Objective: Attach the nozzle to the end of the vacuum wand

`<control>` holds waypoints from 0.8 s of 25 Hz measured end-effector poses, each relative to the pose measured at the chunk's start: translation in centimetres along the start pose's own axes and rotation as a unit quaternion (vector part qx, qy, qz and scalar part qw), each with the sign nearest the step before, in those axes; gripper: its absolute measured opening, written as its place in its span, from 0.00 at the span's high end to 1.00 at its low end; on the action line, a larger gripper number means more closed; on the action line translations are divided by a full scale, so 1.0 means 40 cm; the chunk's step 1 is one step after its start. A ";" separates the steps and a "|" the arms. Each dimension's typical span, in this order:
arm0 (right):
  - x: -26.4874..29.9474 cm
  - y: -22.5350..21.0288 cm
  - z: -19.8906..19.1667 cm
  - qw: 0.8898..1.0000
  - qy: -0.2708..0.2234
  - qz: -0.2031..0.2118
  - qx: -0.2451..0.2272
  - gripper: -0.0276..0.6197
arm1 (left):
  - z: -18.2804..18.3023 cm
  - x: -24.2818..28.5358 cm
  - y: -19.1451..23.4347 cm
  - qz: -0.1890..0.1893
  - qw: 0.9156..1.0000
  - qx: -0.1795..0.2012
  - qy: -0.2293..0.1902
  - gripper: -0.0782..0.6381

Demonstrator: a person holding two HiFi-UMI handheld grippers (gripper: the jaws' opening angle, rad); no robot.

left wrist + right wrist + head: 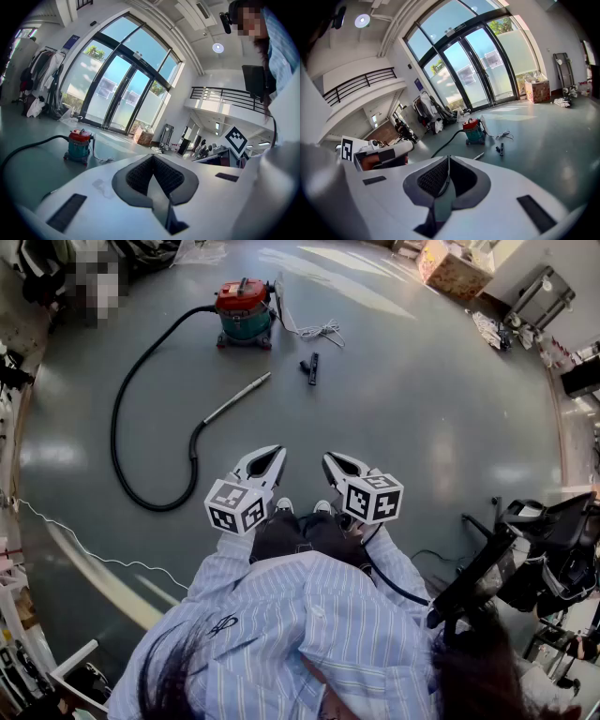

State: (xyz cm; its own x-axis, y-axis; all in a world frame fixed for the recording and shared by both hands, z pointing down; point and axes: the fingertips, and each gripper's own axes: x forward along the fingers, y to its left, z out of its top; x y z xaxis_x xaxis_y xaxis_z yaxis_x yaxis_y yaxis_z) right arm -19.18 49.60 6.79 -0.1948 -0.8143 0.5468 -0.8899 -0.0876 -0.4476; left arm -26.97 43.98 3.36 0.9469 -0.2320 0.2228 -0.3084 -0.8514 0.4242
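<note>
Striped shirt fills the bottom of the head view, and just above it the person holds both tools side by side, pointing at twelve o'clock. The left gripper has its jaws pressed together on nothing, the ribbed pads meeting in one seam in its own view. The right gripper is likewise closed and empty.

Out on the grey floor, a black hose loops round from nine o'clock to eleven. Its near end joins the wand, a slim silver tube lying flat, its free end aimed at one o'clock. At twelve o'clock stands the vacuum canister, red on top and teal below, with a white cord coiled just beside it.

The nozzle lies right of the wand's free end, near but apart: short, narrow, black. A small dark piece lies just beside it, possibly another attachment.
</note>
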 end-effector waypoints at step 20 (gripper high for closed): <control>-0.043 -0.049 0.039 1.000 -0.010 0.011 -0.015 0.93 | 0.010 0.044 -0.066 0.010 1.000 0.002 0.004 0.88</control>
State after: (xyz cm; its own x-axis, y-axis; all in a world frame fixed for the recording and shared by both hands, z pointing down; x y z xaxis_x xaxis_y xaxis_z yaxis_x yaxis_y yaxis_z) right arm -16.45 50.30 5.63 -0.2059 -0.8277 0.5220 -0.8976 -0.0528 -0.4377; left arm -24.46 45.62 2.26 0.9396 -0.2454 0.2384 -0.3272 -0.8483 0.4163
